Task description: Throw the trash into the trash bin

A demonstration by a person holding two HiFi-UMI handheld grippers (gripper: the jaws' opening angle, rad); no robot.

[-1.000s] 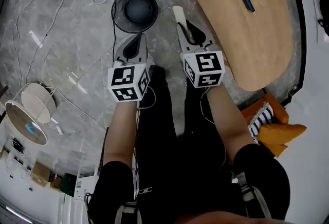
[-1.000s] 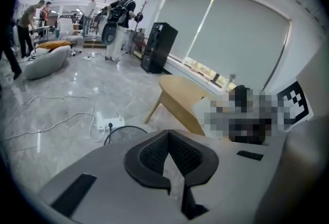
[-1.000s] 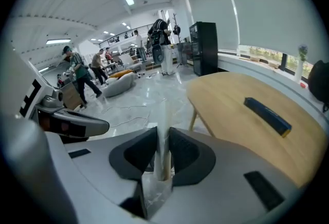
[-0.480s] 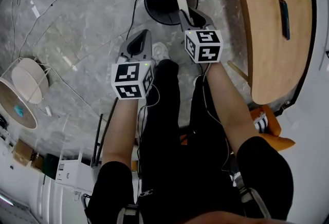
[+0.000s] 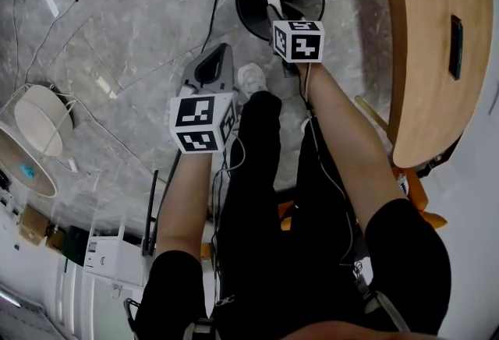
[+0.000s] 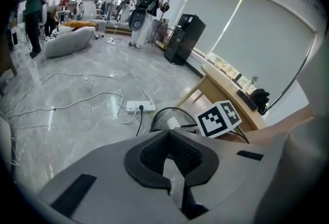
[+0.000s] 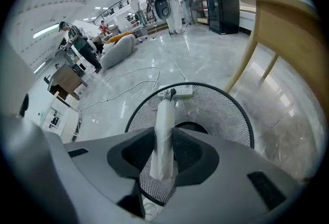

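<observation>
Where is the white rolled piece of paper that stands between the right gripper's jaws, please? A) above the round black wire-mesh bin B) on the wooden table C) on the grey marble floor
A: the white rolled paper stands between the jaws of the right gripper, which have just been opening, over the round black wire-mesh bin.

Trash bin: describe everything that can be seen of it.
The trash bin is round and black: open wire mesh wall under a solid rim, dark solid bottom. It stands upright on the grey marble floor near a wooden table leg, a power strip beyond it. No rubbish shows inside. Only the floor visibly touches it. The right gripper hangs over its mouth, its jaws having just been opening, with a white paper roll between them.
</observation>
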